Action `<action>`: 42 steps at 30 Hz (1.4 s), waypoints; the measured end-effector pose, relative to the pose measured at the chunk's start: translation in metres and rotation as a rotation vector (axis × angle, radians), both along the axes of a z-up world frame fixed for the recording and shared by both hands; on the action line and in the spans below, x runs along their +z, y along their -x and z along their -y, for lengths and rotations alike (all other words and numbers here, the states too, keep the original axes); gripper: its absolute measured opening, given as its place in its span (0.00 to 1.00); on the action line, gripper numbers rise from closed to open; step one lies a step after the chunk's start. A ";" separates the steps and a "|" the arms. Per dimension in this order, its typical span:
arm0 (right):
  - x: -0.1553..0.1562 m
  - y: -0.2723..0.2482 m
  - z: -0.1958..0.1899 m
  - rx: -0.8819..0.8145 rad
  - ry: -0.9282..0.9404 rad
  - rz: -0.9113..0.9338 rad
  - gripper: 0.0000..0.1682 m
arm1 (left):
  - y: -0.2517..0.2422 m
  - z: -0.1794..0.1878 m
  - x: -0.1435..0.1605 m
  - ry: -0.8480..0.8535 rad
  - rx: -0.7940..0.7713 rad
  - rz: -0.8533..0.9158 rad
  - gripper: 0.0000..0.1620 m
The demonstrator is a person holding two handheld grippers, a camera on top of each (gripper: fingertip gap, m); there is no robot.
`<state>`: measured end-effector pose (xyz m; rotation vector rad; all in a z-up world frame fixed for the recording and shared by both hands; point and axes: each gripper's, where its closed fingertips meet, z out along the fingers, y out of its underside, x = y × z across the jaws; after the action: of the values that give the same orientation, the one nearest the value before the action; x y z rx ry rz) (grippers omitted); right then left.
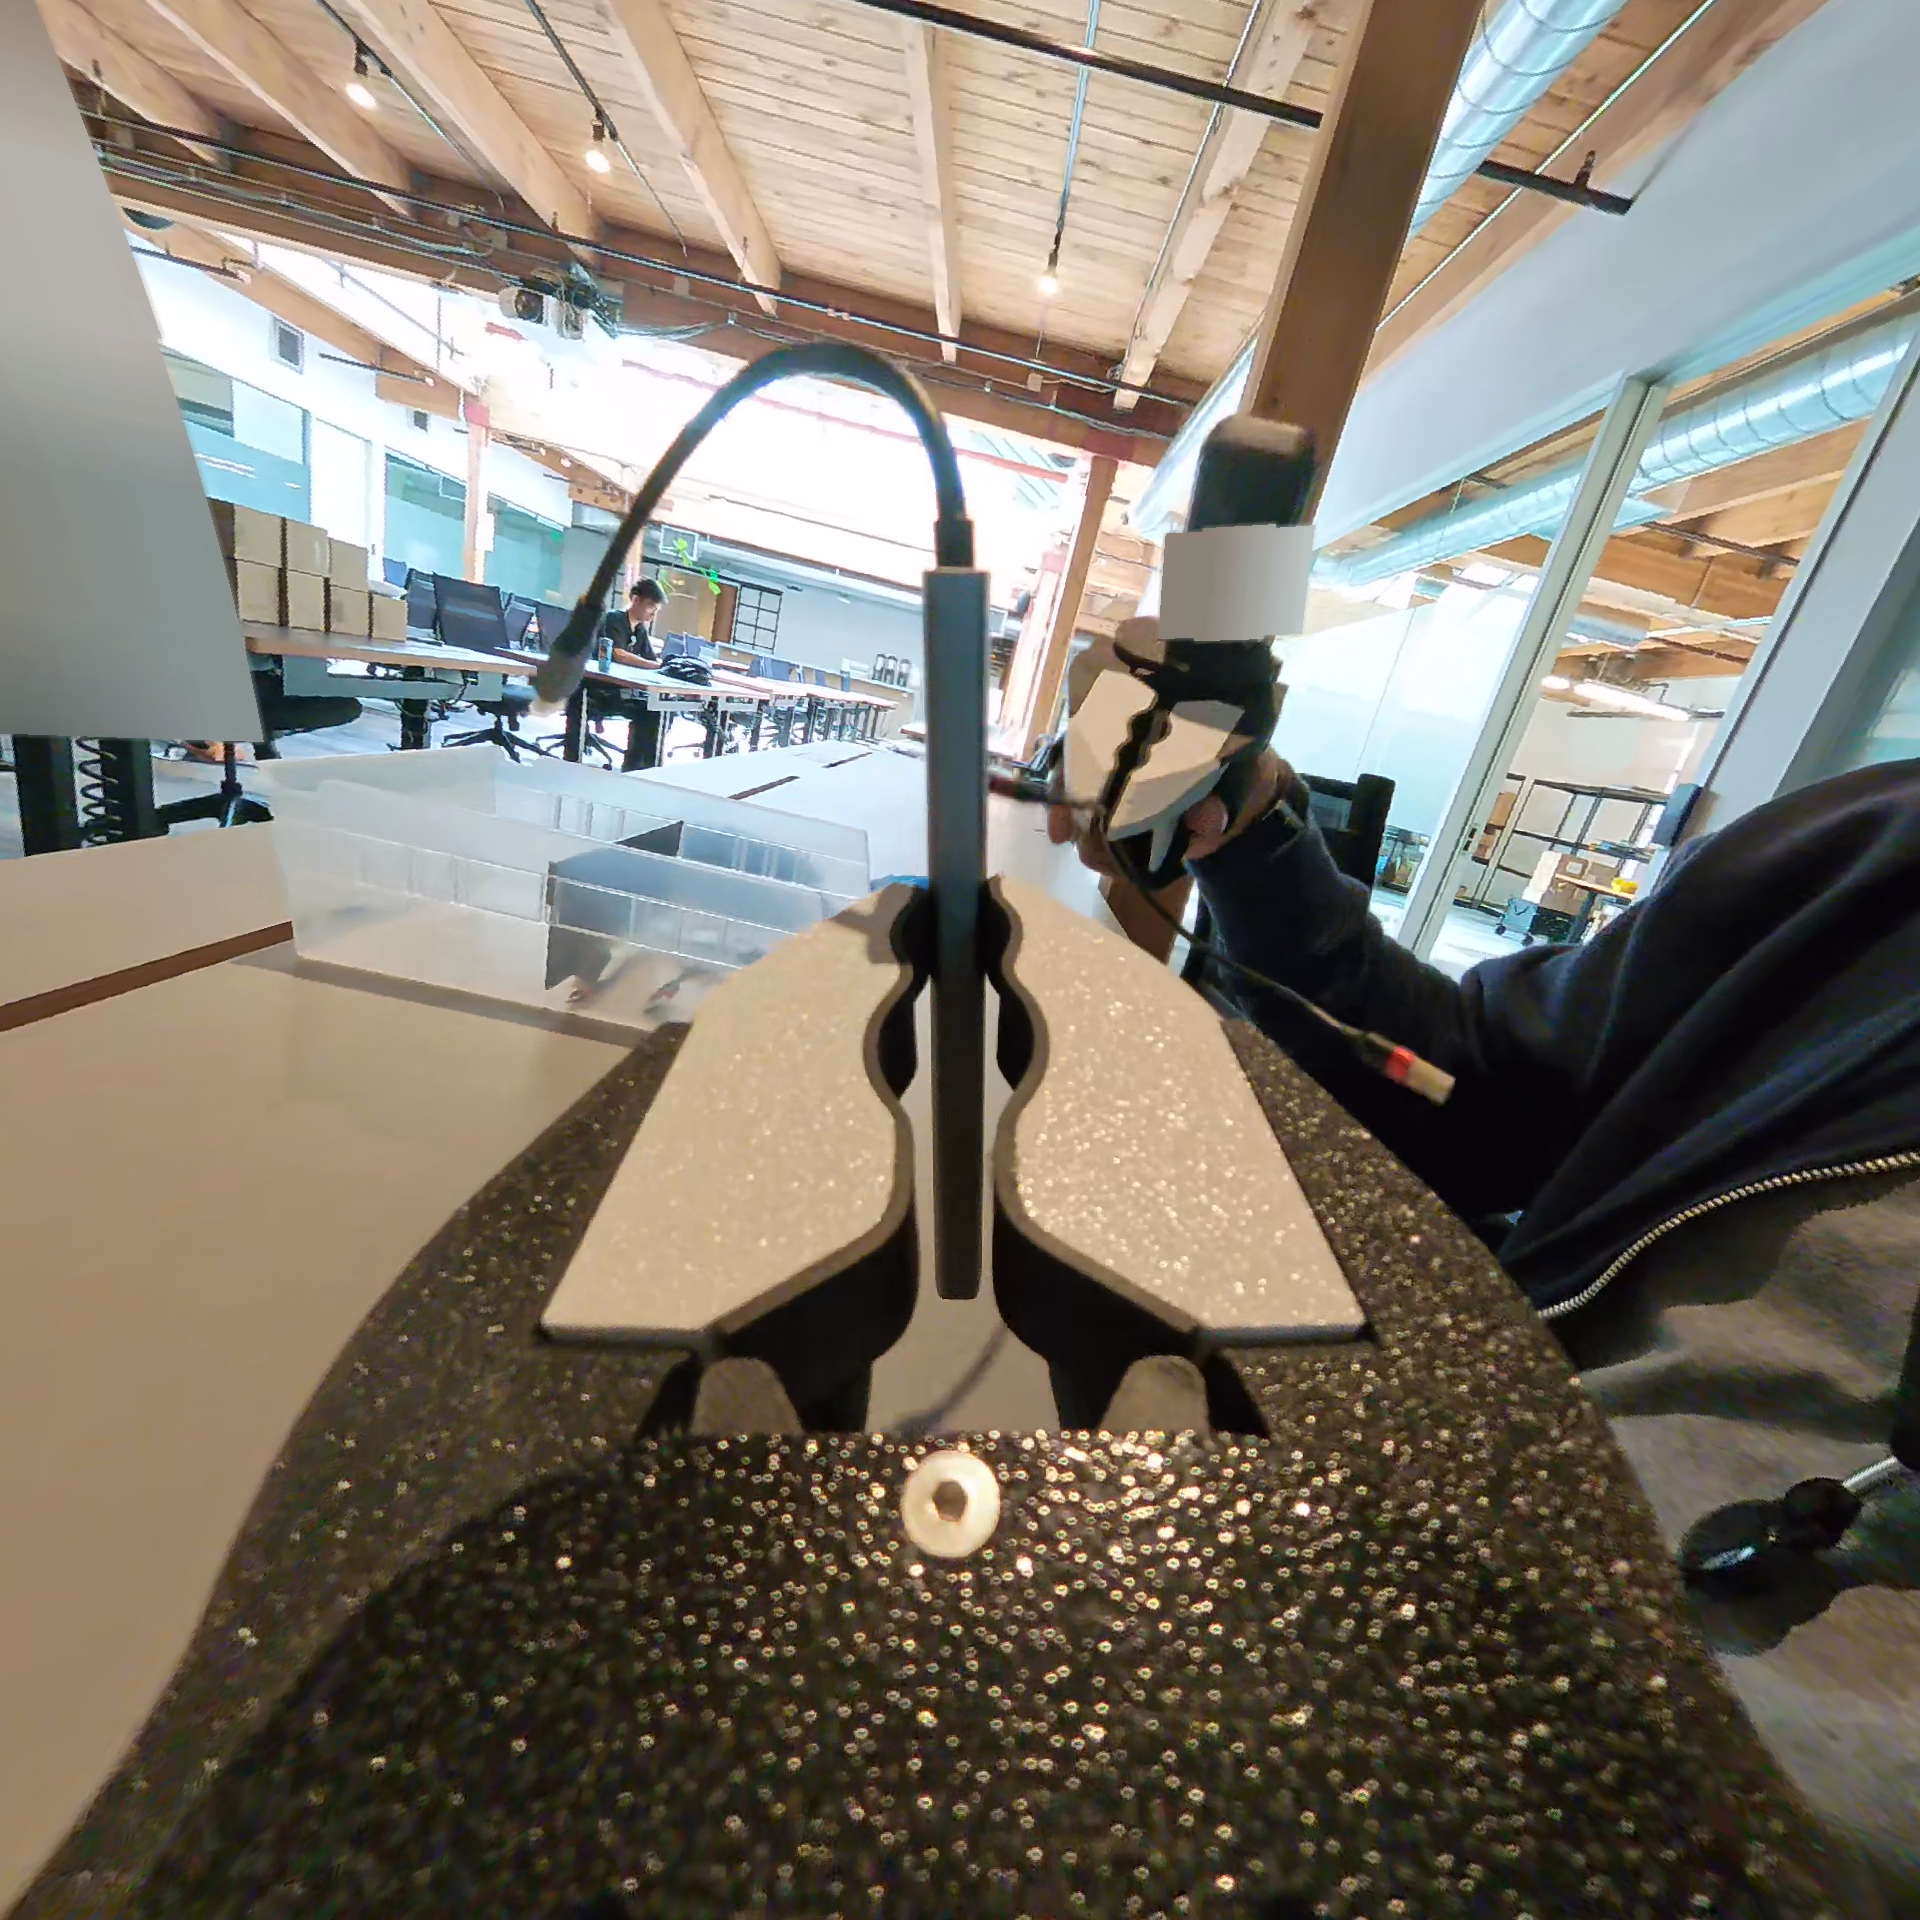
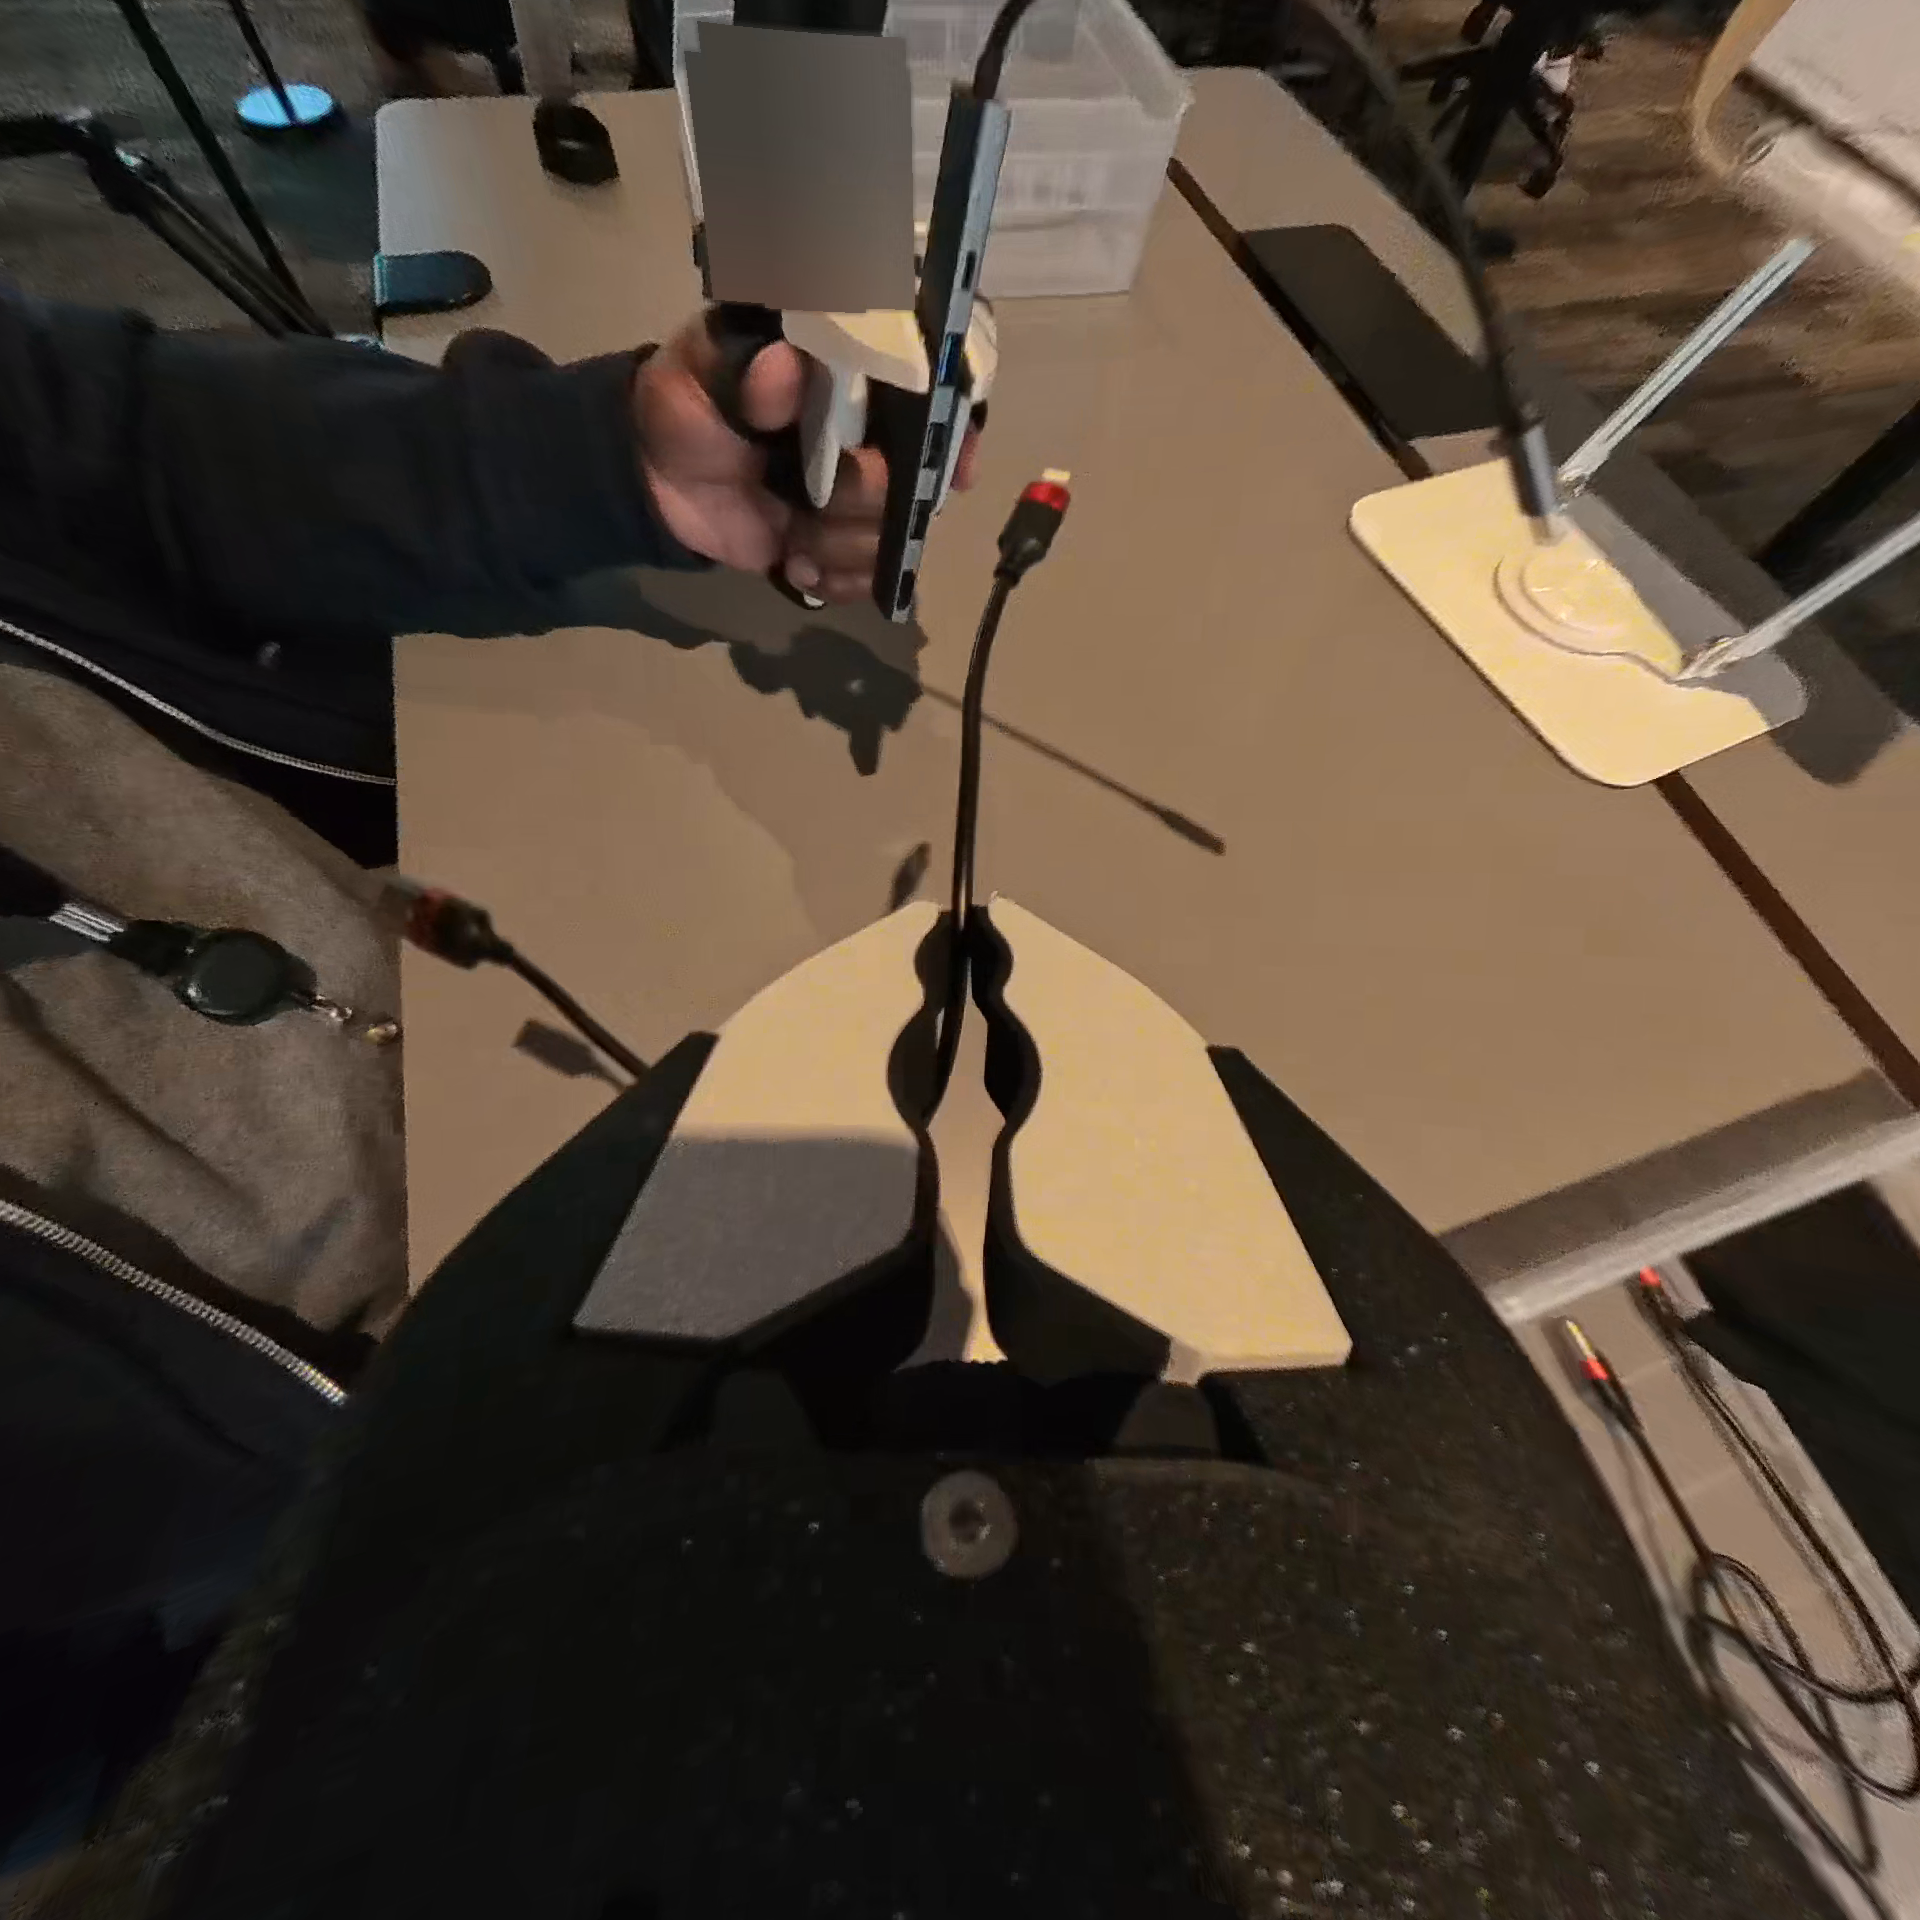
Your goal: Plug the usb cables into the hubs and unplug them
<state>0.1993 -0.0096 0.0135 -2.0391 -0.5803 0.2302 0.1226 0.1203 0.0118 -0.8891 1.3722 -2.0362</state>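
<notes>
My left gripper (image 1: pixel 957 894) is shut on a slim grey USB hub (image 1: pixel 956 790), held upright above the table; the hub's own black lead (image 1: pixel 831 364) arcs over to the left. The right wrist view shows the hub (image 2: pixel 940 416) edge-on with its row of ports facing me. My right gripper (image 2: pixel 966 912) is shut on a black USB cable (image 2: pixel 971 727). The cable's red-collared plug (image 2: pixel 1039 514) points up and sits just right of the hub's lower ports, apart from them. In the left wrist view the right gripper (image 1: pixel 1117 774) is shut to the hub's right, with a plug (image 1: pixel 1418 1075) hanging.
A clear plastic bin (image 1: pixel 540 873) stands on the table (image 1: pixel 260 1195) behind the hub. A white lamp base (image 2: pixel 1558 613) is at the right. Another red-collared cable end (image 2: pixel 436 914) lies near the table's left edge. Loose black cables (image 2: pixel 1766 1621) lie lower right. A person's sleeve (image 2: pixel 260 468) reaches in. Tip to tip, the grippers are about 15 cm apart.
</notes>
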 end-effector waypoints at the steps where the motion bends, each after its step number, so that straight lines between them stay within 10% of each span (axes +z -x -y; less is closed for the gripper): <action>1: -0.007 0.002 -0.002 0.006 0.012 -0.007 0.01 | 0.000 0.000 -0.001 -0.003 -0.002 -0.001 0.06; 23: 0.005 -0.016 -0.001 -0.001 -0.286 -0.065 0.02 | -0.003 0.003 -0.006 0.001 -0.009 -0.018 0.06; 42: 0.076 -0.174 0.041 -0.466 -0.543 -0.025 0.02 | 0.012 0.019 0.004 0.151 -0.239 0.063 0.06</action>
<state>0.3736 -0.0502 0.0890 -1.5793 -0.1148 -0.1660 0.1107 0.1013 0.0160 -0.7448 1.3597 -2.3534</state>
